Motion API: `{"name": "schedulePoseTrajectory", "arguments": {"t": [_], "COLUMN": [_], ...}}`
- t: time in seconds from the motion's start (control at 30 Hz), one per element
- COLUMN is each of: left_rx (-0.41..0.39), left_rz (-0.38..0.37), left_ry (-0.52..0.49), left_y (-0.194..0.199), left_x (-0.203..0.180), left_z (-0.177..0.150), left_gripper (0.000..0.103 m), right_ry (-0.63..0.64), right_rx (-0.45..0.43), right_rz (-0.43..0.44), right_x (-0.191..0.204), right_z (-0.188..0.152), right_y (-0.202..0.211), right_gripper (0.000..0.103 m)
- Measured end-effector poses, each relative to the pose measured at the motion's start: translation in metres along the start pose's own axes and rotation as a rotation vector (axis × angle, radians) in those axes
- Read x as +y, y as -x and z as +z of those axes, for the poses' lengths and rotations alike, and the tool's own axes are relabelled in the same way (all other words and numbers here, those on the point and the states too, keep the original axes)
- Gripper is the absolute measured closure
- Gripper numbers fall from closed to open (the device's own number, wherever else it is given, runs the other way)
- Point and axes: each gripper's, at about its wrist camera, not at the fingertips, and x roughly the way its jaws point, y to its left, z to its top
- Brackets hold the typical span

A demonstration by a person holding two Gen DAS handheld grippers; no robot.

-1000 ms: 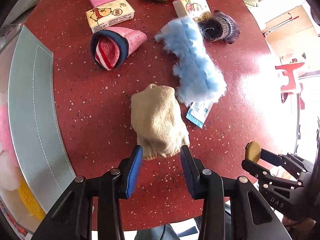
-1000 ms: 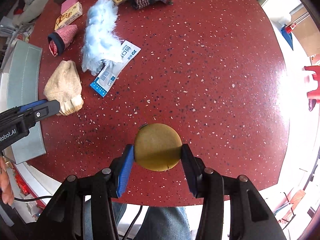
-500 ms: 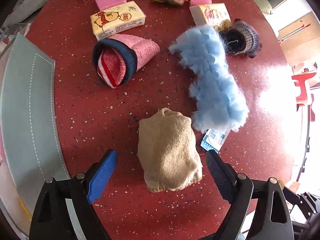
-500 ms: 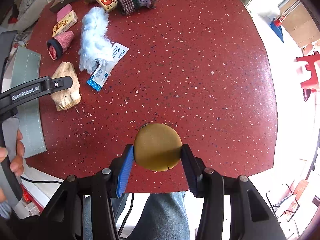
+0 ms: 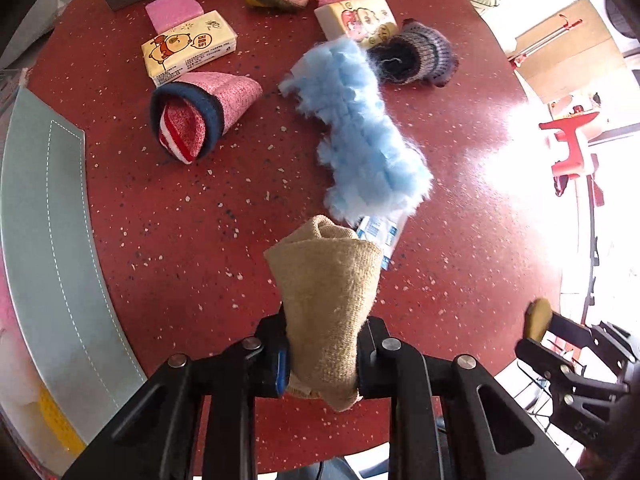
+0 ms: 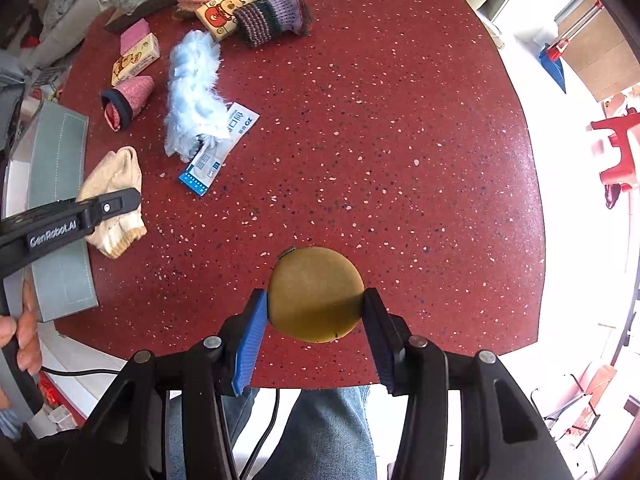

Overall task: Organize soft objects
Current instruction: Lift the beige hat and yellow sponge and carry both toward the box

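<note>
A beige sock (image 5: 324,280) lies on the red speckled table (image 5: 192,216), bunched and squeezed between the pads of my left gripper (image 5: 322,344), whose jaws are closing on it. The right wrist view shows the same sock (image 6: 116,176) at the left under one left finger (image 6: 108,206). My right gripper (image 6: 316,312) is shut on a round mustard-coloured pad (image 6: 314,288) and holds it above the table's near edge. The pad (image 5: 538,320) also shows at the lower right of the left wrist view.
A fluffy blue duster (image 5: 360,136) lies on a blue-white packet (image 5: 380,236) just beyond the sock. Farther off lie a pink rolled sock (image 5: 200,116), two tissue packs (image 5: 188,48), a purple knitted sock (image 5: 416,60) and pink sponges (image 5: 172,10). A grey-green mat (image 5: 48,240) borders the left.
The left jaws spread wide around the beige sock, then closed on it and bunched it up. The right gripper rose a little with the round pad still in it.
</note>
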Motion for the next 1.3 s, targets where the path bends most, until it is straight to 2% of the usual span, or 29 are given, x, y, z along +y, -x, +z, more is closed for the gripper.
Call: {"name": "schedulePoseTrajectory", "arguments": {"t": [0.2,0.4,0.5,0.53,0.63,1.3], "left_rx": [-0.02,-0.084,-0.122,-0.133,-0.156,-0.235], "left_rz": [-0.043,-0.026,-0.022,-0.023,-0.025,-0.044], "left_ry": [-0.089,-0.148,-0.142,-0.137,-0.112,-0.026], "left_y": [0.03,0.06,0.074,0.085,0.1,0.127], "left_x": [-0.014,-0.01,0.001,0.007,0.021,0.058], "left_z": [-0.028,-0.047,-0.049,-0.063,-0.067,-0.077], "left_gripper": [0.078,0.078,0.078,0.078,0.078,0.078], "right_ry": [0.048,0.096,0.123,0.132,0.151,0.201], "right_rx": [-0.03,-0.052,-0.061,-0.064,-0.072,-0.093], "right_rz": [-0.003,-0.007,-0.013,-0.016,-0.022,-0.053], "right_x": [0.027,0.053,0.063,0.067,0.075,0.102], "right_z": [0.011,0.017,0.019,0.019,0.02,0.026], "right_y": [0.005,0.01,0.015,0.017,0.02,0.03], "right_gripper": [0.051,0.051,0.051,0.051,0.051,0.051]}}
